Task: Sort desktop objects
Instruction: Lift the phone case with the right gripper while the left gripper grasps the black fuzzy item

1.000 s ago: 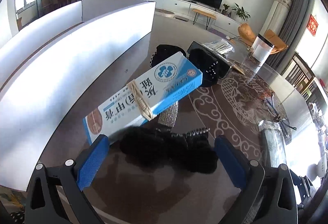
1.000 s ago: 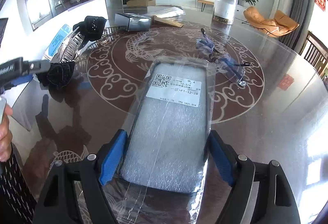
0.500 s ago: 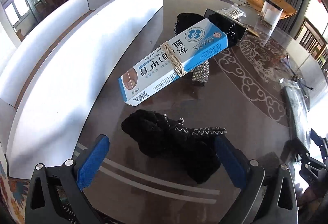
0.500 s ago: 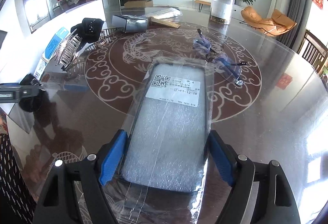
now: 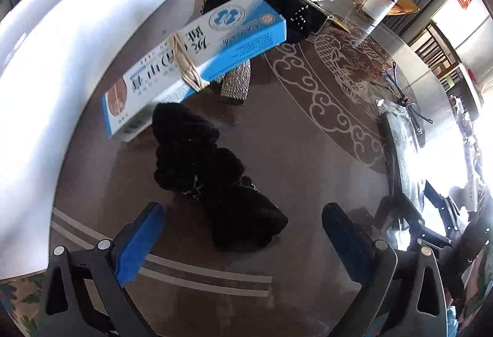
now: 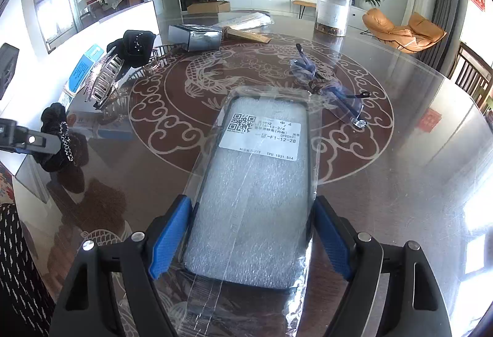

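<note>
The left gripper point(image 5: 240, 240) has its jaws wide over a black scrunchie point(image 5: 212, 176) lying on the desk point(image 5: 308, 158); the right gripper point(image 6: 251, 240) has its jaws around a wrapped phone case point(image 6: 255, 192)

You're over a glossy glass-topped table point(image 6: 400, 152) — fuzzy black cloth scrunchie point(image 5: 197, 158), smooth cardboard box point(image 5: 197, 59), crinkly clear plastic wrap on the phone case point(image 6: 255, 198).

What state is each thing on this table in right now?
Left gripper: open, over the scrunchie.
Black scrunchie: lying loose on the table.
Blue box: closed, banded, propped at a tilt.
Right gripper: astride the phone case.
Phone case: flat, bagged.
</note>
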Motion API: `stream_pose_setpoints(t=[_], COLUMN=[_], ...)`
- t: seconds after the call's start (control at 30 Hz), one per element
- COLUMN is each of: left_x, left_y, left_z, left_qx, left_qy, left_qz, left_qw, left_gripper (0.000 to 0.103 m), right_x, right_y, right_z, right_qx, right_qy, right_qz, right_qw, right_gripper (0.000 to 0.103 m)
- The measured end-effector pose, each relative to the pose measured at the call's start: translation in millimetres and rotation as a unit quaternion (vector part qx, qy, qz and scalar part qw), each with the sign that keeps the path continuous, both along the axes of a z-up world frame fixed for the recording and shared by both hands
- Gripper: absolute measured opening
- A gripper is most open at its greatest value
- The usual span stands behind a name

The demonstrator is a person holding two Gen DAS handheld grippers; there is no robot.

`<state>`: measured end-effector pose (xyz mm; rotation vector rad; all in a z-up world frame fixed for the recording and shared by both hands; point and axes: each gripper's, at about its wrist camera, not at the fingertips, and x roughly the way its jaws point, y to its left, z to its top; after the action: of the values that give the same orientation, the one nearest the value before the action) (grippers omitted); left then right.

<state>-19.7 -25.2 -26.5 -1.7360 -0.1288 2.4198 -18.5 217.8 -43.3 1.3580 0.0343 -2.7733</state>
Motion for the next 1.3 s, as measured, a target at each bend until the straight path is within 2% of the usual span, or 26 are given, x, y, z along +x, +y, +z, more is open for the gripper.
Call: stream_pose_setpoints(t=[0.07,0.2,0.23,0.33,0.37,0.43,0.47,0.5,0.53,0.6,0.63,0.7,0.77,0.87,0.9,0.97,1.03,1.1,1.13,1.2,1.27,1.3], left_x=[-1,-17,-23,-34,-38,-41,-42,-41,-39,-32,-27,-15,0,19,20,17,9,-5,-6,-8,7,8], left_y=[-2,-11,-9,-4,-3,-5,-5,-3,-1,10,18,38,64,106,115,129,128,136,133,132,118,115], left_z=[6,1,-4,-19,-22,-21,-19,-17,-14,-10,-8,-5,-4,-6,-6,-5,-4,-6,-7,-15,-19,-20], left_qx=[-0.026,-0.017,-0.027,-0.108,-0.117,-0.113,-0.108,-0.097,-0.085,-0.083,-0.084,-0.061,-0.035,-0.016,-0.012,-0.018,-0.019,-0.021,-0.022,-0.042,-0.061,-0.058], left_qy=[0.023,0.015,0.015,0.002,0.0,0.01,0.015,0.022,0.035,0.057,0.066,0.085,0.105,0.122,0.123,0.125,0.125,0.123,0.124,0.126,0.136,0.138], left_qz=[0.015,0.049,0.054,0.08,0.089,0.103,0.101,0.095,0.085,0.056,0.036,-0.014,-0.079,-0.155,-0.166,-0.165,-0.146,-0.131,-0.128,-0.119,-0.113,-0.107], left_qw=[0.9993,0.9985,0.9981,0.9909,0.9891,0.9882,0.9888,0.9905,0.9922,0.9933,0.9937,0.9944,0.9907,0.9802,0.9783,0.9783,0.9812,0.9835,0.9838,0.984,0.9823,0.9829], left_gripper=[0.103,0.103,0.103,0.103,0.103,0.103,0.098,0.085,0.082,0.062,0.059,0.049,0.047,0.047,0.047,0.048,0.048,0.053,0.057,0.081,0.094,0.099], right_x=[0,0,0,0,0,0,0,0,0,0,0,1,3,7,10,13,11,4,-1,-10,-17,-19], right_y=[0,0,0,0,0,0,0,0,0,0,1,4,11,24,28,33,38,36,34,29,25,24], right_z=[0,0,0,0,0,0,0,0,0,0,0,0,1,2,2,2,2,0,0,-3,-4,-4], right_qx=[-0.001,-0.003,-0.003,-0.003,-0.003,-0.003,-0.003,-0.003,-0.003,-0.003,-0.004,-0.007,-0.013,-0.007,0.005,0.018,0.007,0.01,0.012,0.011,0.012,0.011], right_qy=[0.0,0.0,0.0,0.0,0.0,0.0,0.0,0.0,-0.001,-0.001,-0.001,-0.001,0.0,-0.002,-0.002,-0.002,-0.008,-0.013,-0.015,-0.023,-0.025,-0.026], right_qz=[0.0,0.0,0.0,0.0,0.0,0.0,0.0,0.0,0.0,-0.001,-0.003,-0.009,-0.024,-0.041,-0.045,-0.047,-0.043,-0.041,-0.041,-0.037,-0.035,-0.034], right_qw=[1.0,1.0,1.0,1.0,1.0,1.0,1.0,1.0,1.0,1.0,1.0,1.0,1.0,0.999,0.999,0.999,0.999,0.999,0.999,0.999,0.999,0.999], right_gripper=[0.08,0.08,0.08,0.08,0.08,0.08,0.08,0.08,0.08,0.08,0.08,0.08,0.079,0.079,0.079,0.079,0.081,0.088,0.094,0.1,0.103,0.103])
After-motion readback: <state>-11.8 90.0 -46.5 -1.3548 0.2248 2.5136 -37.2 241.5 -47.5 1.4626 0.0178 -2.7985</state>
